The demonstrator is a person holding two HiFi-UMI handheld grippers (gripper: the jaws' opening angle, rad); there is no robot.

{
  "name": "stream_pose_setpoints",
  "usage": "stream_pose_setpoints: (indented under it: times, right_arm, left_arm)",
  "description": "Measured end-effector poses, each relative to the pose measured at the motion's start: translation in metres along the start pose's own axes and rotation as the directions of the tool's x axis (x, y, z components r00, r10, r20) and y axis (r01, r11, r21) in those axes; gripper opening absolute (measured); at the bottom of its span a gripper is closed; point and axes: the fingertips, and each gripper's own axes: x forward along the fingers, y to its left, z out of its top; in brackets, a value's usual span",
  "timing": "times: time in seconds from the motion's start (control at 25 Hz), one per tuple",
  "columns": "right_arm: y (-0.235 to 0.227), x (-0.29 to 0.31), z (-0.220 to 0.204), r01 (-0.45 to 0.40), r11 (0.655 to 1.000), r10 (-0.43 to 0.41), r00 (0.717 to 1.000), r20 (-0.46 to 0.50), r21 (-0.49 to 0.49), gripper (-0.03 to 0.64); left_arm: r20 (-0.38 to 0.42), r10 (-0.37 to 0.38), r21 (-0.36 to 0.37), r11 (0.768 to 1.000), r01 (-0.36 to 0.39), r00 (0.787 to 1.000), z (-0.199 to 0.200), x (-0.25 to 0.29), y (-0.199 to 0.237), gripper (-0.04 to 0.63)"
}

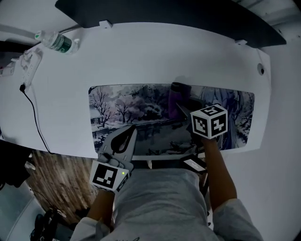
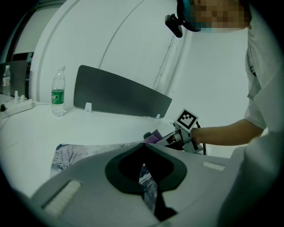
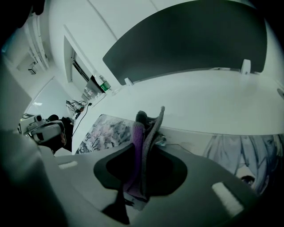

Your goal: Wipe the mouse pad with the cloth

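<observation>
Mouse pad (image 1: 141, 108): a long, flat rectangular mat printed with a wintry scene of bare trees. It lies on the white desk (image 1: 141, 52) with its long axis running left to right along the near edge. The surface is smooth and matte, and the corners are square.

Cloth (image 1: 176, 94): soft, fuzzy purple fabric, bunched into upright folds. It stands over the middle of the pad near its far edge.

Right gripper (image 1: 181, 110): the jaws are clamped on the cloth. The right gripper view shows the folds pinched between them and rising past the tips.

Left gripper (image 1: 129, 132): the jaws are closed tip to tip with nothing between them. It points away from the person over the near-left part of the pad.

A clear plastic water bottle (image 1: 56, 42) with a green label stands at the desk's far left, next to a white power strip (image 1: 30, 63). A dark curved partition panel (image 1: 164, 14) runs along the far edge of the desk.
</observation>
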Motion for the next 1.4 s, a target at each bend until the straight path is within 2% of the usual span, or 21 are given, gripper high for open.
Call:
stream_pose_setpoints:
  times: [0.36,0.72,1.04,1.4]
  right_arm:
    - [-0.089,-0.063,-0.024,0.044,0.998,-0.046,0.998,0.031,0.041,0.092]
    - [-0.168,-0.119,-0.043,0.089,0.991,-0.095,0.994,0.058,0.098,0.092]
    - [-0.253,-0.178,-0.063,0.186,0.963,-0.207,0.974,0.093,0.194,0.092]
    - [-0.314,-0.225,-0.081,0.292,0.919,-0.327,0.94,0.101,0.266,0.092]
  left_arm:
    - [-0.022,-0.044,0.034,0.998,0.045,0.999,0.001,0.05,-0.069,0.018]
    - [-0.052,-0.046,0.054,0.997,0.048,0.998,0.001,0.086,-0.107,0.018]
    - [-0.076,-0.063,0.076,0.995,0.069,0.995,0.003,0.108,-0.13,0.018]
    - [-0.098,-0.065,0.095,0.993,0.074,0.993,0.007,0.117,-0.14,0.018]
